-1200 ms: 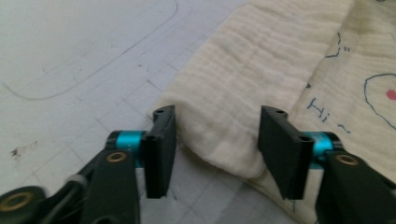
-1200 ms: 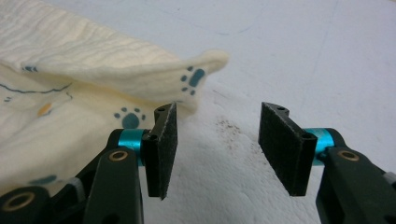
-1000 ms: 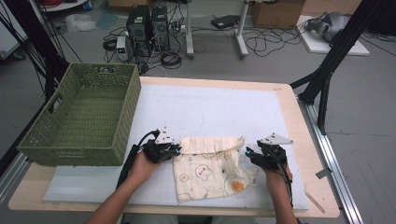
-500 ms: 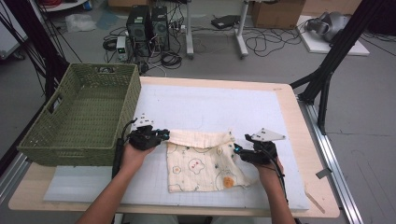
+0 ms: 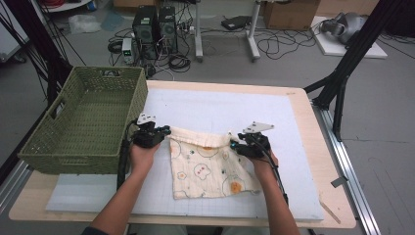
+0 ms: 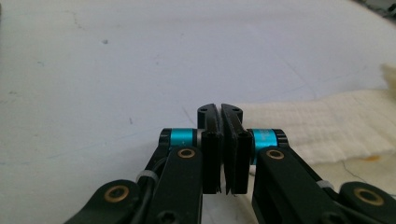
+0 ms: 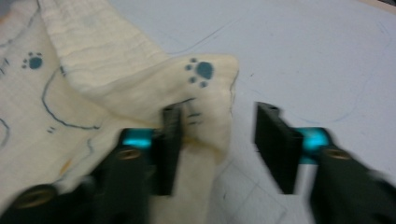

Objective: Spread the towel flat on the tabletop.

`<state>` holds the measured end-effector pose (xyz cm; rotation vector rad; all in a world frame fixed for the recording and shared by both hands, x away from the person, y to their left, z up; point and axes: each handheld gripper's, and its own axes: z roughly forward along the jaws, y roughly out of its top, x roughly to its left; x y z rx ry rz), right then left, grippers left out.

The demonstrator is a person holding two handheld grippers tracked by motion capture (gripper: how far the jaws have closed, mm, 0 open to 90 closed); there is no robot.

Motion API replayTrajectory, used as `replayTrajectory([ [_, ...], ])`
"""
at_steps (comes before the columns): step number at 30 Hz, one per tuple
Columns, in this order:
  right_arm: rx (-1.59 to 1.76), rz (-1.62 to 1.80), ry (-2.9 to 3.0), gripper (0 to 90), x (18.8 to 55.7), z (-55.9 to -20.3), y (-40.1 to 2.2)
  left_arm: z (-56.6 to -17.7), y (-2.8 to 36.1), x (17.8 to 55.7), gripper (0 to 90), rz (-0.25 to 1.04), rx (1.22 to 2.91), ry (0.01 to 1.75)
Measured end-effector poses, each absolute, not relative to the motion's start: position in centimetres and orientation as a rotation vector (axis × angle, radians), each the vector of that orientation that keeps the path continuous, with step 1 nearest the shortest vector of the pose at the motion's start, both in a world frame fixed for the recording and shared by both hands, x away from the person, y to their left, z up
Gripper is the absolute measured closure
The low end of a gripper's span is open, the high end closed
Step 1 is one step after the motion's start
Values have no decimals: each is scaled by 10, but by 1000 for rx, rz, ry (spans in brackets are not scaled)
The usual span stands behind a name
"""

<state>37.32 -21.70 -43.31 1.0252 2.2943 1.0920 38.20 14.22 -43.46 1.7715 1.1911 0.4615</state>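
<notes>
Cloth [image 5: 208, 164] spread wider — right claw [image 7: 219, 140] just closing.

Right gripper [image 7: 224, 140]: jaws apart, just closing, cloth [image 7: 140, 88] corner between them; white mat [image 7: 303, 56] beneath.

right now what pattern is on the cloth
Cream cloth with blue paw prints and animal outlines, clearest in the right gripper view.

The desk [image 5: 303, 112] is seen from above, looking forward and down from the person's side. Close, low views are taken along each set of tongs, just over the white mat [image 6: 140, 56]. The printed cloth [image 5: 208, 164] is shared by all three views.
</notes>
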Motion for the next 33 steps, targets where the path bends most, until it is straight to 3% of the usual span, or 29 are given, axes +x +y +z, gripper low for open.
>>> replayTrajectory([
  [1, 1024, 1093, 2296, 807, 377, -434, -213, -435, 141, 382, 860, 459, 1789, 1190],
  [2, 1038, 1087, 2293, 845, 380, -435, -212, -437, 140, 382, 859, 462, 1803, 1182],
  [4, 1111, 1056, 2270, 852, 387, -435, -211, -437, 140, 382, 845, 453, 1802, 1181],
  [8, 1206, 890, 2165, 853, 393, -436, -214, -435, 138, 380, 610, 451, 1786, 1177],
  [12, 1372, 737, 2052, 791, 395, -437, -222, -433, 135, 376, 510, 442, 1831, 1125],
  [13, 1372, 733, 2040, 726, 395, -437, -223, -433, 133, 374, 504, 431, 1843, 1104],
  [18, 1334, 873, 2029, 604, 387, -426, -234, -434, 123, 365, 497, 375, 1906, 1003],
  [28, 1266, 953, 2005, 536, 355, -414, -270, -443, 102, 350, 475, 243, 2037, 924],
  [33, 1267, 963, 2008, 502, 332, -420, -285, -444, 92, 343, 474, 309, 2140, 858],
])
